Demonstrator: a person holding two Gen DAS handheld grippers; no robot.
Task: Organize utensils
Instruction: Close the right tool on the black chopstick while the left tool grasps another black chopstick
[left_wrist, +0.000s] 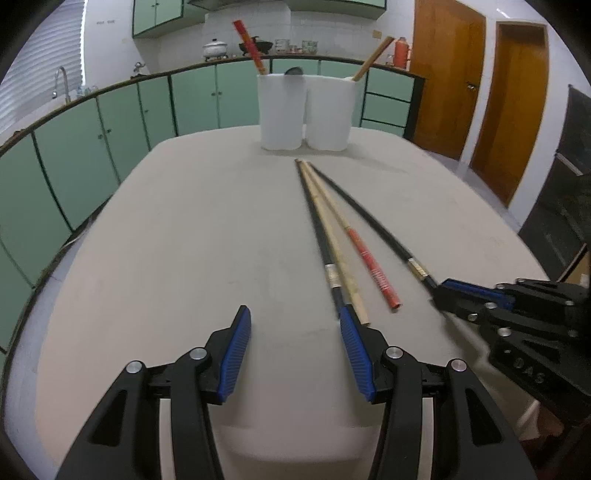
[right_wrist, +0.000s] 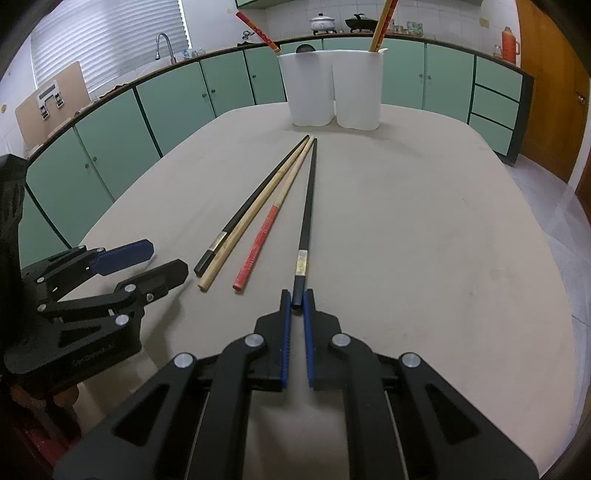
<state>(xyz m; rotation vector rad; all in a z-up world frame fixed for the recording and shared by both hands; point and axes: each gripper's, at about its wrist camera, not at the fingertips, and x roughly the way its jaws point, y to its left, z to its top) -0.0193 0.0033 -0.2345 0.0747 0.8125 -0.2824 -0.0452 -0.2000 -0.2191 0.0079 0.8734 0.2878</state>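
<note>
Several chopsticks lie fanned on the beige table (left_wrist: 184, 240): a black one (left_wrist: 318, 229), a bamboo one (left_wrist: 334, 243), a red-ended one (left_wrist: 371, 267) and a second black one (right_wrist: 308, 199). My right gripper (right_wrist: 296, 295) is shut on the near end of that second black chopstick, seen also in the left wrist view (left_wrist: 373, 221). My left gripper (left_wrist: 293, 310) stands open over bare table, and its right fingertip covers the near end of the first black chopstick. Two white holders (left_wrist: 282, 110) (left_wrist: 330, 110) stand at the far end.
The left holder (right_wrist: 308, 88) has a red chopstick (right_wrist: 258, 31) and a dark spoon in it; the right holder (right_wrist: 358, 88) has bamboo sticks. Green cabinets (left_wrist: 92, 140) with a sink run behind the table. Wooden doors (left_wrist: 447, 74) are at the right.
</note>
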